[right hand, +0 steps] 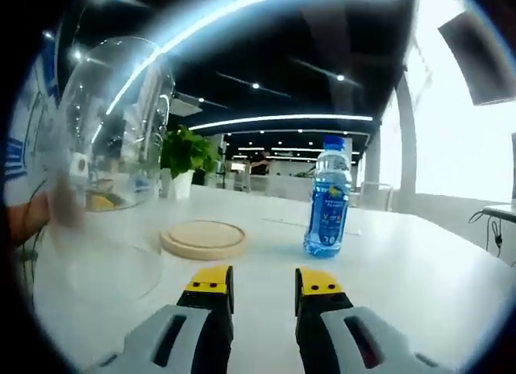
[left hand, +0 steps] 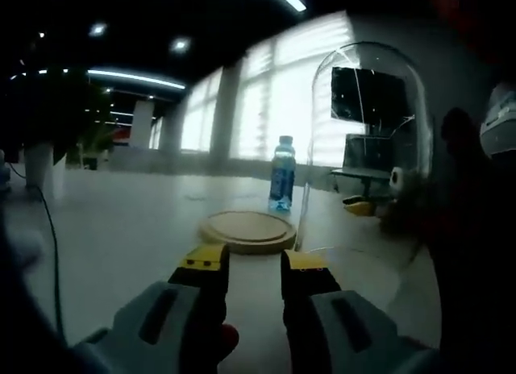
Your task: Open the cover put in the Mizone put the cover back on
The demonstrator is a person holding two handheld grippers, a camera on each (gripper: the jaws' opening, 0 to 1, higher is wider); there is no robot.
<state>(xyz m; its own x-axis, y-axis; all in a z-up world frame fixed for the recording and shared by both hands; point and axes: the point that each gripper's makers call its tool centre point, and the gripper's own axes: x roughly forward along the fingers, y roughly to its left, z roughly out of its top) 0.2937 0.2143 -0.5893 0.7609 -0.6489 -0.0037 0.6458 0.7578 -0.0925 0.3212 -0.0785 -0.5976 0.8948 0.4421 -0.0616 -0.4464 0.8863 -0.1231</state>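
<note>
Presently: glass dome cover (right hand: 109,164) off its round wooden base (right hand: 203,238), tilted, just beside base on white table (right hand: 419,285). Mizone bottle (right hand: 329,197) upright on table, apart from base, blue cap on. Left gripper (left hand: 255,261) jaws parted, grasping nothing, aimed at base (left hand: 247,230); cover (left hand: 367,148) to its right. Right gripper (right hand: 264,282) jaws likewise parted, nothing between.

Left gripper (left hand: 255,268), right gripper (right hand: 264,284): grey bodies, black jaws, yellow tips.
</note>
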